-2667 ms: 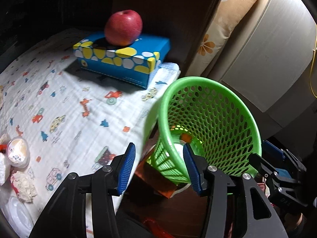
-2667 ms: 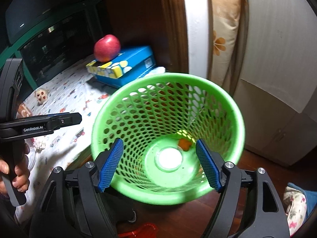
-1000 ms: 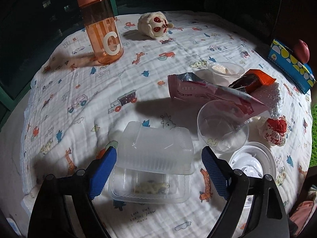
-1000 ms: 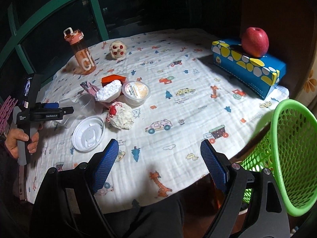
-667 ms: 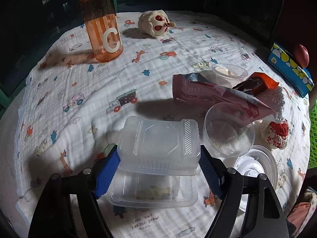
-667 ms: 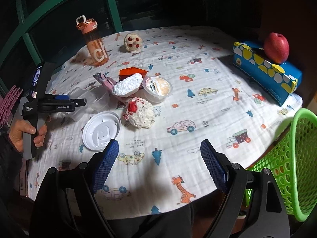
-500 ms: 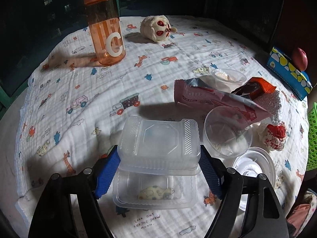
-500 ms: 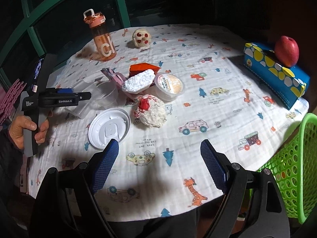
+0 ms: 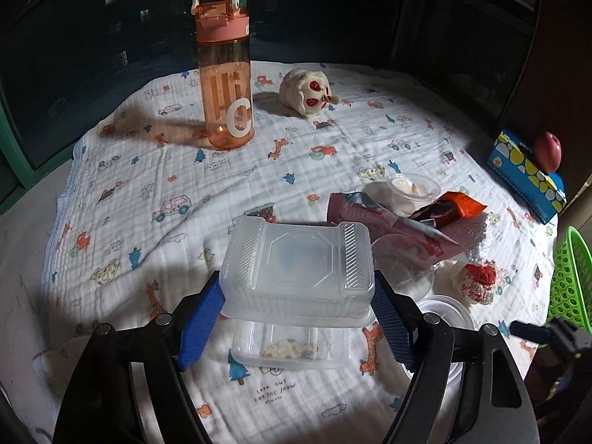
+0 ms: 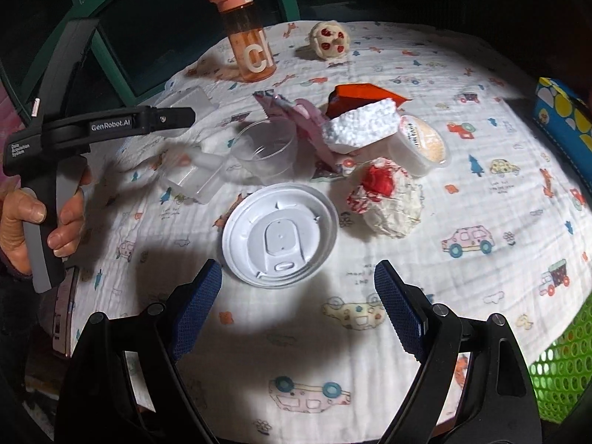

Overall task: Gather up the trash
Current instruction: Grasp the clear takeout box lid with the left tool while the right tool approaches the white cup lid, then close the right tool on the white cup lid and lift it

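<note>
Left gripper (image 9: 296,318) closed on clamshell box (image 9: 296,273) — raised off tablecloth (image 9: 148,222).

one bottle (image 9: 225,74), two wrappers (image 9: 384,218), one apple (image 9: 548,151)

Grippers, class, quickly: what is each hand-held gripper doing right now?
Left hand-held gripper: shut on the clear plastic clamshell box.
Right hand-held gripper: open, holding nothing, above the white cup lid.

Both wrist cams down onto tablecloth (image 9: 155,170)
</note>
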The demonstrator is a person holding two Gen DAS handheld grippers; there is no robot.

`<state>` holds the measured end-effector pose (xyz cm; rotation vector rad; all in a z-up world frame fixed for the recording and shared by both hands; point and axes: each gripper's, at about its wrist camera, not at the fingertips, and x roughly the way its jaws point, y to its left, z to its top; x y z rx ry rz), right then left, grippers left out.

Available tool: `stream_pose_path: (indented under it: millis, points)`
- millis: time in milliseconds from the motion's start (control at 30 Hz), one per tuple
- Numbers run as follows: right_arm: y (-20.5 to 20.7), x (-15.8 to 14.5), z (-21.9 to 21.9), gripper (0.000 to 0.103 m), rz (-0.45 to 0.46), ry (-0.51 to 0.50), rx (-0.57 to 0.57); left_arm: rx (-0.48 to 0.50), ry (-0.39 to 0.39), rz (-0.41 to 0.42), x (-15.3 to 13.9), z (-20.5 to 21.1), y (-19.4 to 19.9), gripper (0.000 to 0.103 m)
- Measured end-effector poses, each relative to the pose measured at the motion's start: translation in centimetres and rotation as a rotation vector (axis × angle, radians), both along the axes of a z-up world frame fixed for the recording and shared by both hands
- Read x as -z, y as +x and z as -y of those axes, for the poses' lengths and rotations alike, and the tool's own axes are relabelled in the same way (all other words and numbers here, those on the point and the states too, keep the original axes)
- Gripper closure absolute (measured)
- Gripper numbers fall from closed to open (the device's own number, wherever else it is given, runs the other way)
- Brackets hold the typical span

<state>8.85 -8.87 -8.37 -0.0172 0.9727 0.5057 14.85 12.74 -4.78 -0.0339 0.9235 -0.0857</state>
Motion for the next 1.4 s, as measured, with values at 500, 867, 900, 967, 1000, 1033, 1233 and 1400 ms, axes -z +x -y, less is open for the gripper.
stream_pose_path:
  millis: [500,867,900,967,1000,1033,1233,1400]
  points:
    - [2.6,3.2,-3.8,0.008,-0.038,-0.084,-0.053,-0.023,-0.021,0.002,-0.2,-1.0,-1.2,0.028]
    - [2.7,4.1,-4.4,0.013,-0.008,-0.123,-0.039,-0.020,-0.026,0.005,-0.4,-0.7,-1.4,0.028]
    - [2.7,3.9,-4.3,0.013,-0.005,-0.120,-0.039,-0.018,-0.026,0.007,-0.5,-0.5,-1.4,0.028]
    - [2.4,3.6,-4.1,0.013,-0.004,-0.107,-0.039,-0.012,-0.027,0.011,-0.7,-0.2,-1.5,0.028]
    - [2.2,3.5,-3.9,0.013,-0.004,-0.101,-0.038,-0.008,-0.027,0.013,-0.8,0.0,-1.6,0.028]
    - [2.0,3.2,-3.7,0.013,-0.001,-0.096,-0.037,-0.003,-0.027,0.015,-1.0,0.3,-1.6,0.028]
    - [0.8,1.7,-1.9,0.013,0.019,-0.069,-0.013,0.037,-0.044,0.035,-2.0,2.4,-1.8,0.028]
    - [-0.2,0.4,0.3,0.013,0.037,-0.045,0.025,0.082,-0.055,0.049,-2.7,5.0,-1.8,0.028]
